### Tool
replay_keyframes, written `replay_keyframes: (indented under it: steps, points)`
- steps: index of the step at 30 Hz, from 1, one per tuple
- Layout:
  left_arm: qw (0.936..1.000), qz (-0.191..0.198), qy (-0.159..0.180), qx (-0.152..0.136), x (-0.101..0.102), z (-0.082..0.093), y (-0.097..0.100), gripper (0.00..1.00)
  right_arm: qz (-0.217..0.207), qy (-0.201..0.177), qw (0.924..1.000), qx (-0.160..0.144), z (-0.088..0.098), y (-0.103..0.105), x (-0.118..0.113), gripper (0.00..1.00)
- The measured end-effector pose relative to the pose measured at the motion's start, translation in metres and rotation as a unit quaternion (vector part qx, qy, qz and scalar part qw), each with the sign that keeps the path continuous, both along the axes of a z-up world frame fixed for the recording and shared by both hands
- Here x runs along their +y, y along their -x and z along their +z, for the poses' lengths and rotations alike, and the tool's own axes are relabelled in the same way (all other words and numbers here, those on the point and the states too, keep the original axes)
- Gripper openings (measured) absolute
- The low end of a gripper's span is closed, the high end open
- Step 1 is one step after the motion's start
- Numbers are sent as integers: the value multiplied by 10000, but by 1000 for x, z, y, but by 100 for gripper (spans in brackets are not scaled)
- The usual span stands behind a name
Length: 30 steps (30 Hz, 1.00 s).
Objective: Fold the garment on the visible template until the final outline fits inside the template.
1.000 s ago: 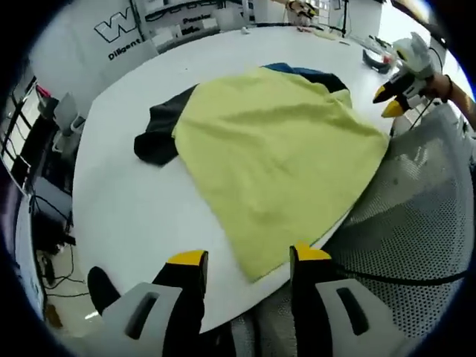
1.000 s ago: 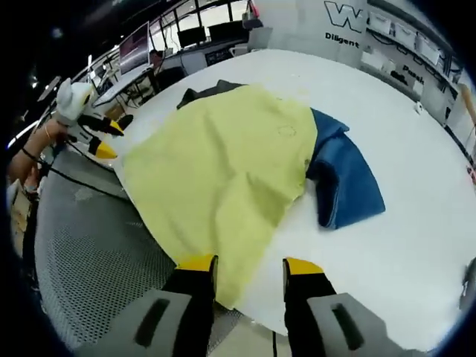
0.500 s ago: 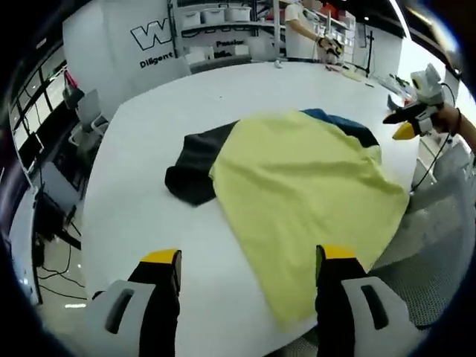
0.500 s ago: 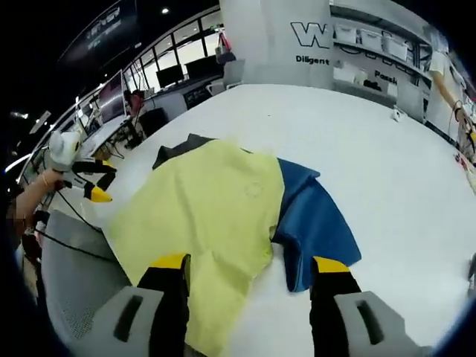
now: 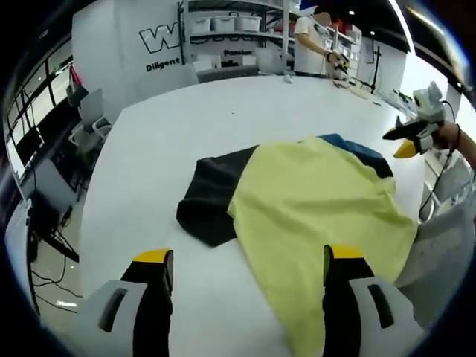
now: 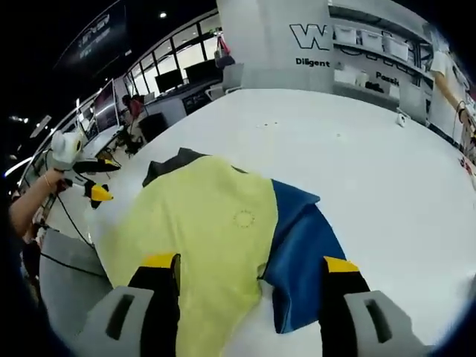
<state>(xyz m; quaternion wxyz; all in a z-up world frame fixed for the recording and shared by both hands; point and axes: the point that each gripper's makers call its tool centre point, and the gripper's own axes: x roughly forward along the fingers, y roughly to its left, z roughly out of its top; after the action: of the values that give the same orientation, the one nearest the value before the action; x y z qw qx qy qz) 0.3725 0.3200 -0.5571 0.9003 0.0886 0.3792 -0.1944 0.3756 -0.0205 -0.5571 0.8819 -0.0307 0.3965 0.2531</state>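
1. The yellow garment (image 5: 320, 216) is lying spread on the white table (image 5: 163, 141), one edge hanging off the table's near side toward the person. In the right gripper view the same yellow garment (image 6: 201, 238) is showing a faint round mark on its upper face.
2. A dark cloth (image 5: 212, 193) is sticking out from under one side of it, and a blue cloth (image 6: 305, 253) is sticking out from under the other. They may be the garment's own sleeves or separate pieces; the fisheye is not letting me tell.
3. No template outline is showing clearly on the table, so I cannot say how the garment is sitting against it.
4. The left gripper (image 5: 245, 260) is hovering above the table with jaws spread wide and nothing between them. It is pointing at the garment's edge beside the dark cloth.
5. The right gripper (image 6: 249, 264) is hovering over the yellow and blue fabric, jaws also spread wide and empty. In the left gripper view it (image 5: 405, 141) is held out past the garment's far side, and there I cannot tell its jaw state.
6. Judging by this, folding is only starting: the cloth is lying flat and unfolded, and both tools are lining up for a grasp.
7. The next move is probably calling for each gripper to come down on an edge or corner, pinch the top layer alone, and carry it inward.
8. Beyond the table, shelves with bins (image 5: 223, 18) and a wall with lettering (image 6: 316, 41) are standing, with a person (image 5: 309, 44) at the far side.
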Motion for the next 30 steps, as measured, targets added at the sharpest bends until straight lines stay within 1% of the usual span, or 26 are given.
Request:
replay_keyframes:
  steps: [3, 6, 7, 8, 9, 10, 11, 13, 14, 17, 19, 20, 22, 25, 26, 28, 30]
  points:
    - [9999, 6, 137, -71, -4, 3, -13, 84, 33, 26, 10000, 29, -3, -8, 0, 76]
    - [9998, 12, 161, -99, -5, 3, -21, 83, 129, 45, 9999, 21, -7, -21, 2, 77]
    - [9999, -37, 122, -109, -5, 3, -25, 83, 136, 50, 9999, 33, -8, -24, 2, 77]
    - [9998, -65, 92, -146, -4, 3, -29, 83, 148, 62, 9999, 40, -8, -27, 2, 76]
    - [9998, -74, 83, -183, -3, 4, -32, 82, 164, 80, 9998, 35, -9, -30, 2, 73]
    - [9997, -61, 129, -204, -3, 4, -38, 82, 181, 112, 9998, 44, -10, -34, 2, 70]
    - [9995, -50, 200, -222, -3, 4, -43, 82, 172, 134, 9997, 71, -12, -39, 2, 69]
    - [9995, -28, 223, -231, -2, 3, -46, 80, 178, 137, 9997, 63, -12, -42, 2, 69]
    - [9995, -49, 218, -204, -2, 0, -54, 78, 181, 91, 9998, 22, -14, -53, 2, 69]
    - [9997, -78, 152, -178, -2, -5, -66, 77, 125, -36, 9999, 96, -19, -65, 3, 66]
    - [9995, -62, 229, -221, -5, -6, -75, 77, 159, -5, 9998, 95, -23, -73, 3, 66]
    - [9992, -75, 282, -271, -8, -6, -81, 76, 227, 24, 9997, 59, -25, -78, 4, 66]
    - [9991, -82, 321, -266, -11, -8, -88, 74, 362, 46, 9993, 34, -28, -85, 7, 66]
    - [9992, -170, 250, -267, -15, -13, -99, 73, 507, 74, 9987, -40, -31, -94, 10, 66]
    - [9991, -200, 235, -299, -16, -15, -105, 73, 601, 96, 9981, -78, -34, -100, 12, 66]
    - [9991, -189, 270, -249, -16, -18, -115, 73, 689, 116, 9975, -118, -38, -106, 13, 66]
    - [9993, -194, 274, -159, -16, -23, -120, 72, 662, 141, 9976, -145, -41, -114, 12, 66]
